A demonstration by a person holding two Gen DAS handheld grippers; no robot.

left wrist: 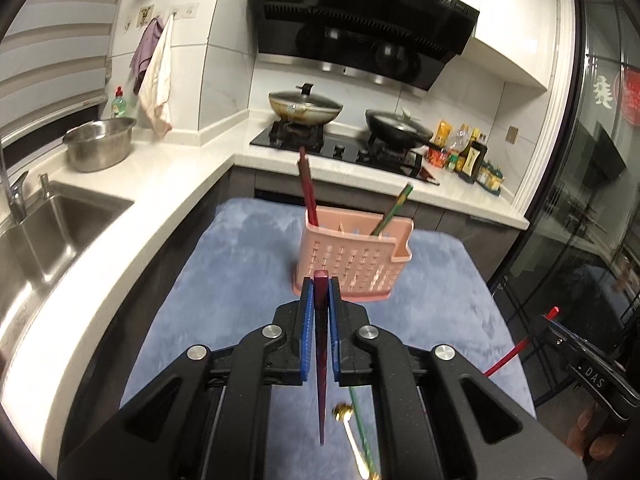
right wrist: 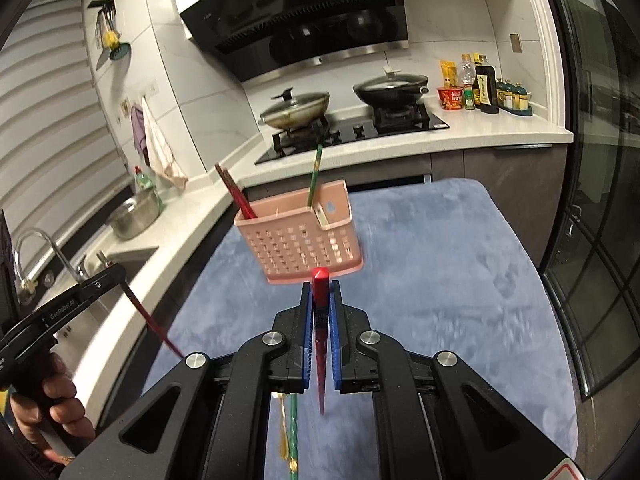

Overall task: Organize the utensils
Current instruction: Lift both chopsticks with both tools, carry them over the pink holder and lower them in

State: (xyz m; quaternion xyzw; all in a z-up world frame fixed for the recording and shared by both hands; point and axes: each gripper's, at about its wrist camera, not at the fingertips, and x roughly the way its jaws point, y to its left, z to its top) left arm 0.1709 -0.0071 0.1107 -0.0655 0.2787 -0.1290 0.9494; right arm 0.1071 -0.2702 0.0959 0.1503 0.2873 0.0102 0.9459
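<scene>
My left gripper is shut on a dark red chopstick that hangs point down between the blue pads. My right gripper is shut on a bright red chopstick, also point down. Both are held above the blue mat, just short of the pink slotted holder. In the holder stand dark red chopsticks at the left and a green chopstick at the right. Below the grippers, a green chopstick and a gold spoon lie on the mat.
White counter with a steel sink and a steel colander bowl lies to the left. A hob with two lidded pans and sauce bottles stands behind the holder. A glass door is on the right.
</scene>
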